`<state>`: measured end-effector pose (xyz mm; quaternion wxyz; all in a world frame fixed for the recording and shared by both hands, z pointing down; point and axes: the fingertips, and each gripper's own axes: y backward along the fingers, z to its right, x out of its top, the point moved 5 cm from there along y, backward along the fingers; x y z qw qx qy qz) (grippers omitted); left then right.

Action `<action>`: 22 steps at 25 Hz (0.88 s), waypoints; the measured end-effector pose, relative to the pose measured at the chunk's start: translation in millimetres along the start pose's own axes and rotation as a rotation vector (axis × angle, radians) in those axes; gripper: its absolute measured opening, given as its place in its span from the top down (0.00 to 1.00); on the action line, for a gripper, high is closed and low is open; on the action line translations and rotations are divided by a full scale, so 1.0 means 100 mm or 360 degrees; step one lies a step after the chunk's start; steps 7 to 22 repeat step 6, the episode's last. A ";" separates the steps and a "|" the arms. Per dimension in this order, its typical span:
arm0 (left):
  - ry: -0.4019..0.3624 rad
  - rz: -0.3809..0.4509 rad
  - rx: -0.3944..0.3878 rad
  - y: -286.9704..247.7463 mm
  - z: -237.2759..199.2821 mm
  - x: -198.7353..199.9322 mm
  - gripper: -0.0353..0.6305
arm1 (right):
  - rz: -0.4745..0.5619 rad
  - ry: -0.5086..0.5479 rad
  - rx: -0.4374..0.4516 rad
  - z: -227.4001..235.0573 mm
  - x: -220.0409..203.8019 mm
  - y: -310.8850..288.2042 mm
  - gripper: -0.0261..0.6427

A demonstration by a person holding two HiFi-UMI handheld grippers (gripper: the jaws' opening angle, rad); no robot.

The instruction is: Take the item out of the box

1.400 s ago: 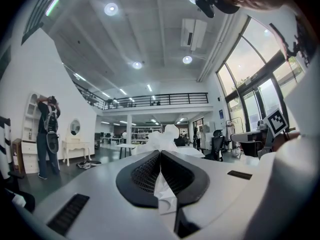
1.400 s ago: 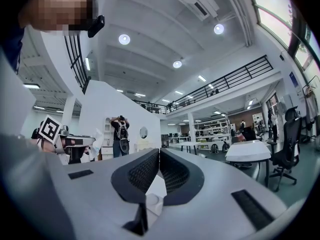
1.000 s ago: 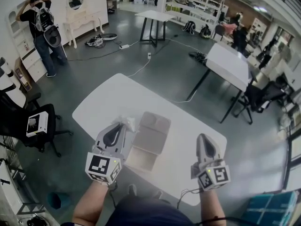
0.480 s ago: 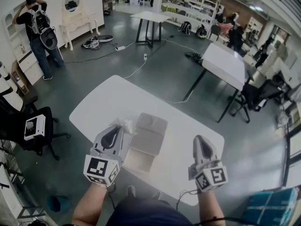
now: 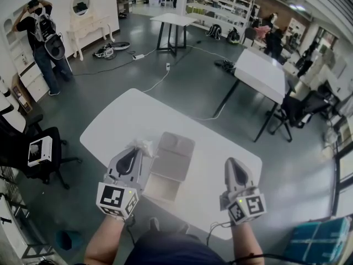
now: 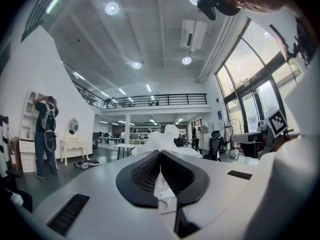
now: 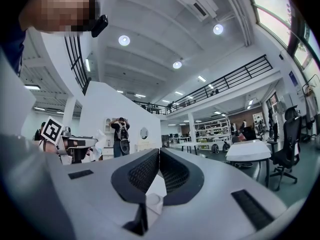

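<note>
Item (image 5: 144, 145), a crumpled white bundle, was pinched in our left tongs (image 5: 138, 150), outside the box (image 5: 172, 164) and just beside its left wall. Our right tongs (image 5: 234, 162) were closed on nothing, right of the opened box. Bare tabletop (image 5: 127, 120) stretched beyond it, and a chair (image 5: 47, 148) stood off its left edge.
</note>
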<state>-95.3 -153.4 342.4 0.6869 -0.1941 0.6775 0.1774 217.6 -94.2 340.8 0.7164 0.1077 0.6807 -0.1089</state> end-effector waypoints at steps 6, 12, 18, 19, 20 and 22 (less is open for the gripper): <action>0.0001 -0.0001 -0.0001 0.00 -0.01 -0.03 0.90 | 0.0009 0.0004 0.0004 -0.01 -0.01 -0.01 0.93; 0.0001 -0.0001 -0.0001 0.00 -0.01 -0.03 0.90 | 0.0009 0.0004 0.0004 -0.01 -0.01 -0.01 0.93; 0.0001 -0.0001 -0.0001 0.00 -0.01 -0.03 0.90 | 0.0009 0.0004 0.0004 -0.01 -0.01 -0.01 0.93; 0.0001 -0.0001 -0.0001 0.00 -0.01 -0.03 0.90 | 0.0009 0.0004 0.0004 -0.01 -0.01 -0.01 0.93; 0.0001 -0.0001 -0.0001 0.00 -0.01 -0.03 0.90 | 0.0009 0.0004 0.0004 -0.01 -0.01 -0.01 0.93; 0.0001 -0.0001 -0.0001 0.00 -0.01 -0.03 0.90 | 0.0009 0.0004 0.0004 -0.01 -0.01 -0.01 0.93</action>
